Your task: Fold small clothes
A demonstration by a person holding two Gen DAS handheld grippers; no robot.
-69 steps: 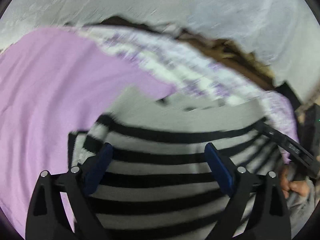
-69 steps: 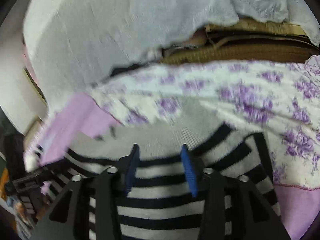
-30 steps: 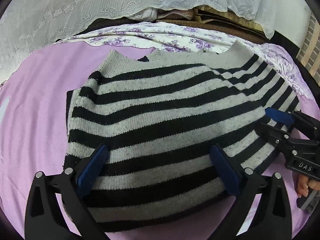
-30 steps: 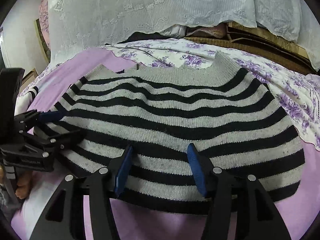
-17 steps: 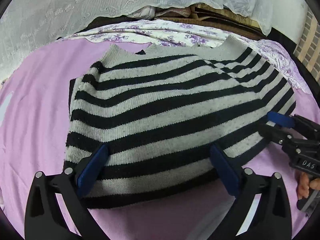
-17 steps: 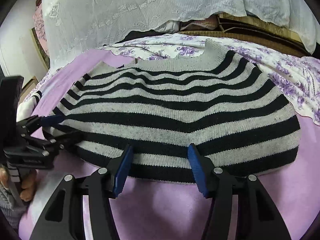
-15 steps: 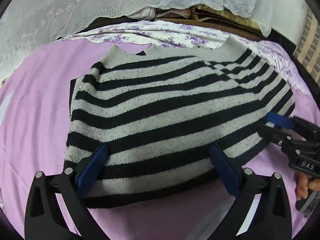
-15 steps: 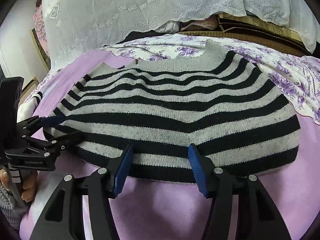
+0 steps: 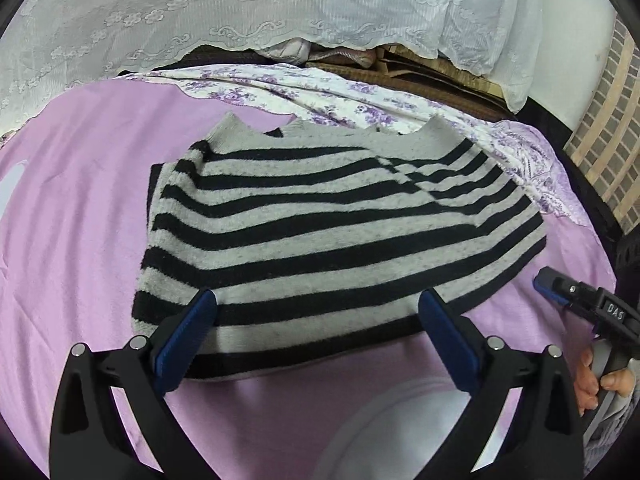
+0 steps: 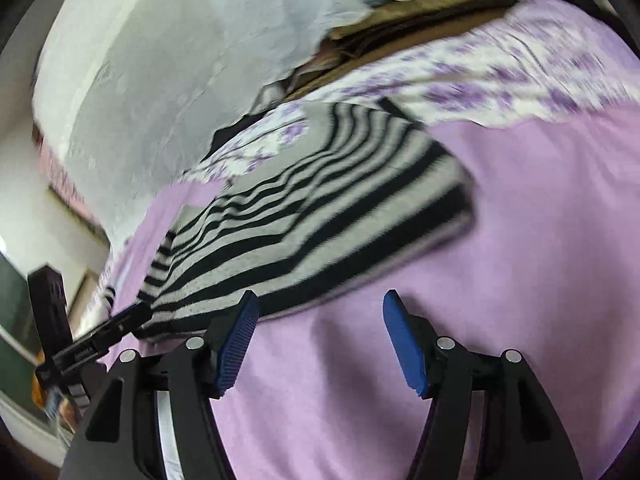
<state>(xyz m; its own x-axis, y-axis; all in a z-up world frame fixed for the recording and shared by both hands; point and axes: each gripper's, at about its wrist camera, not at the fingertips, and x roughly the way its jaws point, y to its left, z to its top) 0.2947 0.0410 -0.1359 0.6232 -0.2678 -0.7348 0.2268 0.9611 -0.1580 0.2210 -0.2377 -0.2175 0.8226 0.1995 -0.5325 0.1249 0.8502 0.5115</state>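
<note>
Folded grey-and-black striped knit sweater (image 9: pixel 336 236) lying flat on pink-lilac bedsheet (image 9: pixel 76 216), collar end toward white sheet printed with purple flowers (image 9: pixel 320 96), hem end nearest left wrist camera. Far collar edge touching or overlapping floral sheet. White lace cover (image 9: pixel 248 4) draped over stacked items behind.

Left gripper (image 9: pixel 316 336) with blue-padded jaws spread wide, hovering over near hem of sweater; nothing clamped, pads clear of knit as far as fisheye view allows.

Right gripper (image 10: pixel 320 344) tilted, frame blurred; jaws opening, only bare pink-lilac sheet between blue pads, nothing held. Striped sweater (image 10: pixel 320 208) up and left of its fingers, left pad just beside near edge, contact probably none, though blur prevents certainty. Same gripper visible at right edge of left wrist view (image 9: pixel 560 288), apart from sweater, handle gripped by person's hand (image 9: pixel 592 380).

Left gripper's body also seen at left edge of right wrist view.
</note>
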